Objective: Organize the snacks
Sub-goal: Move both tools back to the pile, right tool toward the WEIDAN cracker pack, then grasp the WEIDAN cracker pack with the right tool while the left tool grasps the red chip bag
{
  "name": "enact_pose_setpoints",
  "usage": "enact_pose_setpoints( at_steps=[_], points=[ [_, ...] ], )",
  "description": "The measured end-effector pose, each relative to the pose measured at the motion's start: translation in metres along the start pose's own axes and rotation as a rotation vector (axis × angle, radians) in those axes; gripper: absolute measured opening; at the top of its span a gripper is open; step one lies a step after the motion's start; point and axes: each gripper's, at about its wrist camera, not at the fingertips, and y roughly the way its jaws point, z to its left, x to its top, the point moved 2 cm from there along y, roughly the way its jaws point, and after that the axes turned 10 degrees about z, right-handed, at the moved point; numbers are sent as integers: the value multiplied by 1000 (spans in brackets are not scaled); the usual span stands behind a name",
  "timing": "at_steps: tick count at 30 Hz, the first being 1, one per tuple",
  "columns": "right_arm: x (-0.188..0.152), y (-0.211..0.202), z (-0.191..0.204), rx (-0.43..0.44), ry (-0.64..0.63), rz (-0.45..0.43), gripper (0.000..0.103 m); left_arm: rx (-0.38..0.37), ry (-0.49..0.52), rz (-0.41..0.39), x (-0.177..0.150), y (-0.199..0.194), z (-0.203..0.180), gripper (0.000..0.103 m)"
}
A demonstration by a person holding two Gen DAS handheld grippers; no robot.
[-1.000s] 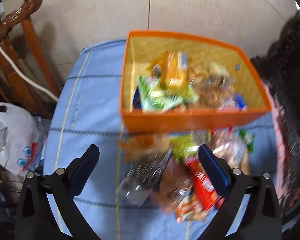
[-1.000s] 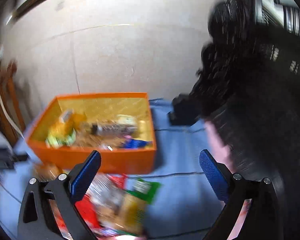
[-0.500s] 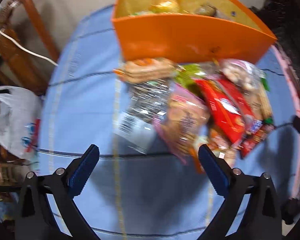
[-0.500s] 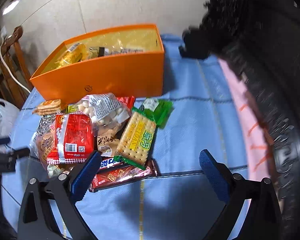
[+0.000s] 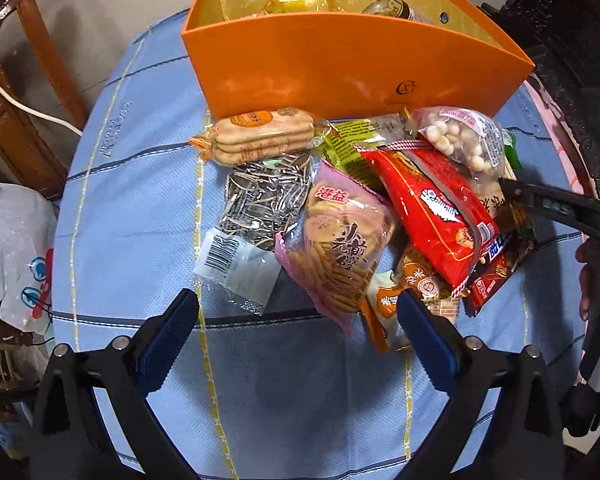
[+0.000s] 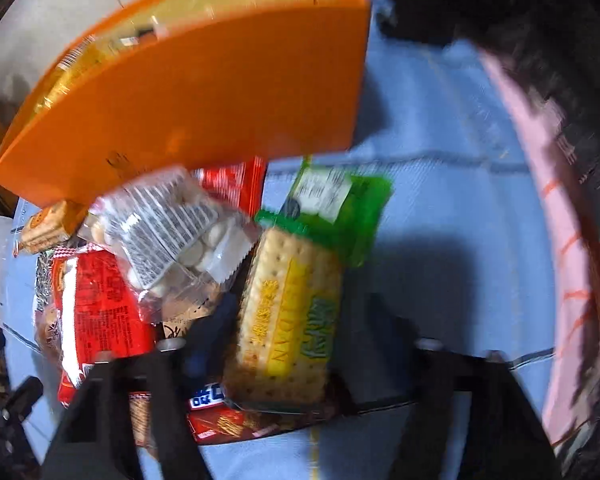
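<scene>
An orange box [image 5: 340,68] with several snacks inside stands at the back of the blue cloth; it also shows in the right wrist view [image 6: 204,92]. A pile of snack packs lies in front of it: a pink cracker bag [image 5: 340,244], a sunflower seed bag [image 5: 260,200], a red pack [image 5: 432,208]. My left gripper [image 5: 298,328] is open just short of the pile. My right gripper [image 6: 288,328] straddles a green-yellow cracker pack [image 6: 288,312], its jaws close on either side; blur hides whether they touch. It shows at the pile's right side in the left wrist view [image 5: 516,192].
A wooden chair [image 5: 28,80] and a white plastic bag [image 5: 12,248] stand left of the table. Dark carved furniture [image 5: 572,60] stands to the right. A pink edge [image 6: 560,240] borders the cloth on the right.
Both grippers have dropped toward the pile. The right gripper moved forward onto the cracker pack and its jaws narrowed. The left stayed open.
</scene>
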Motion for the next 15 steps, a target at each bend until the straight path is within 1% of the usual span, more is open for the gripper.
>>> enact_pose_setpoints(
  at_steps=[1,3,4,6,8,11,15],
  points=[
    [0,3,0,6,5,16,51,-7,2,3,0,2,0,97],
    [-2,3,0,23,-5,11,50,-22,6,11,1,7,0,97],
    [-5,1,-3,57,1,9,50,-24,8,18,0,9,-1,97],
    [-14,-10,-10,104,12,-18,50,-23,10,26,0,11,-3,97],
    [-23,-21,-15,122,14,-44,50,-25,7,28,0,11,-8,97],
    [-43,-34,-22,174,0,-46,50,-66,-1,37,3,9,-16,97],
    [-67,-41,-25,199,-11,-40,50,-140,-17,51,13,6,-32,97]
  ],
)
